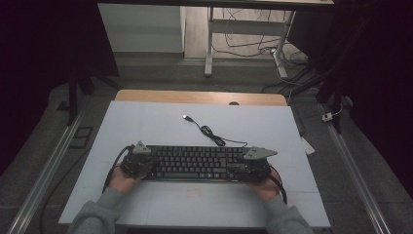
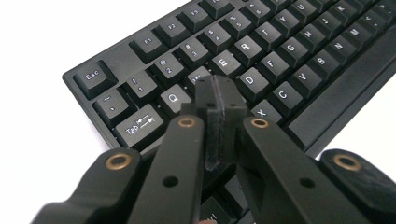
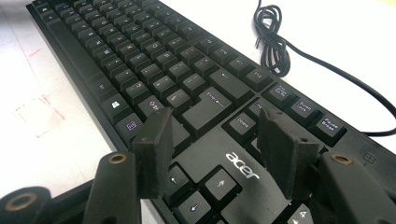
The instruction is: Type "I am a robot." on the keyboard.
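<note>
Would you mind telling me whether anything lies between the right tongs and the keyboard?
Nothing visible does: the right tongs stand open directly over the keyboard, above its arrow-key end; the coiled cable lies beyond, on the table.

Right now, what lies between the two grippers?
The black keyboard spans the gap: left gripper at its Tab end, right gripper at its arrow-key end. The high view shows it.

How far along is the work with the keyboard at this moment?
Done: the black keyboard lies flat on the white table, its cable loose behind it. In hand: the left gripper is shut, its fingers together over the keys around W and S; whether they press one I cannot tell. The right gripper hovers open over the arrow-key end. Left: nothing shows the keyboard lifted or moved yet.
</note>
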`<move>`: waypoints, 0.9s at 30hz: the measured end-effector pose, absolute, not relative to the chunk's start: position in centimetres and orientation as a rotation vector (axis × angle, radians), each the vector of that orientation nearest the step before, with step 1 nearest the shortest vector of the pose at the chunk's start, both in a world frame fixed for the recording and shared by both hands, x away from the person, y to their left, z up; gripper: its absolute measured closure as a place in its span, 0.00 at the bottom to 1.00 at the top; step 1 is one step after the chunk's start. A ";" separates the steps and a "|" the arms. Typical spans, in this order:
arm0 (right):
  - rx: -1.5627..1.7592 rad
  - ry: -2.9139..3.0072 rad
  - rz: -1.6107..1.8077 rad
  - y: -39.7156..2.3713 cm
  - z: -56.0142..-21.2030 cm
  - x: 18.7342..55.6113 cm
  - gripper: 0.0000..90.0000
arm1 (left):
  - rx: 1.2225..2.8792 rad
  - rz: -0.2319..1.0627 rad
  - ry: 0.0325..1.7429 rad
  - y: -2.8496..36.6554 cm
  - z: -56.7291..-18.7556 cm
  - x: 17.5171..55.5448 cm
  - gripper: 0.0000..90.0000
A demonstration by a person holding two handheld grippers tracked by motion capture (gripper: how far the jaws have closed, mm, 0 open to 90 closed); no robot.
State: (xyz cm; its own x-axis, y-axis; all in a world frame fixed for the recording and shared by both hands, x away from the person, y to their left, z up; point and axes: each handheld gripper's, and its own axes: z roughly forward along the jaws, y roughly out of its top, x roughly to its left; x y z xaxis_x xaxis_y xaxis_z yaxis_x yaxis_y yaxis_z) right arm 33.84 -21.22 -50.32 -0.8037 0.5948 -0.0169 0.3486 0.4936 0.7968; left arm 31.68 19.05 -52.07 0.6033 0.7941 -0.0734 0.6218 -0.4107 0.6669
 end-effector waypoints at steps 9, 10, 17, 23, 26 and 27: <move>0.797 2.452 1.208 -21.2 -50.3 33.8 0.51 | 2.158 0.335 1.120 19.2 -52.1 31.7 0.98; 0.797 2.452 1.207 -21.2 -50.3 33.8 0.51 | 2.158 0.334 1.120 19.2 -52.1 31.8 0.98; 0.795 2.451 1.209 -21.2 -50.3 33.8 0.51 | 2.164 0.337 1.121 19.1 -52.3 31.8 0.98; 0.796 2.451 1.208 -21.2 -50.3 33.8 0.51 | 2.102 0.362 1.116 19.5 -51.6 31.4 0.98; 0.799 2.450 1.208 -21.2 -50.3 33.9 0.51 | 2.073 0.365 1.117 19.8 -51.2 31.2 0.98; 0.795 2.451 1.207 -21.2 -50.3 33.9 0.51 | 2.066 0.366 1.118 19.9 -51.1 31.2 0.98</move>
State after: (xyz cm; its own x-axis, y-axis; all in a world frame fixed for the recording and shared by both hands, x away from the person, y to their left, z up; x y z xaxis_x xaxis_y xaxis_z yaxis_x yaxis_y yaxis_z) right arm 33.86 -21.24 -50.31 -0.8039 0.5945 -0.0190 0.3473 0.4950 0.7964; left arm 31.20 19.86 -51.11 0.5785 0.8101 -0.0947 0.5969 -0.3414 0.7260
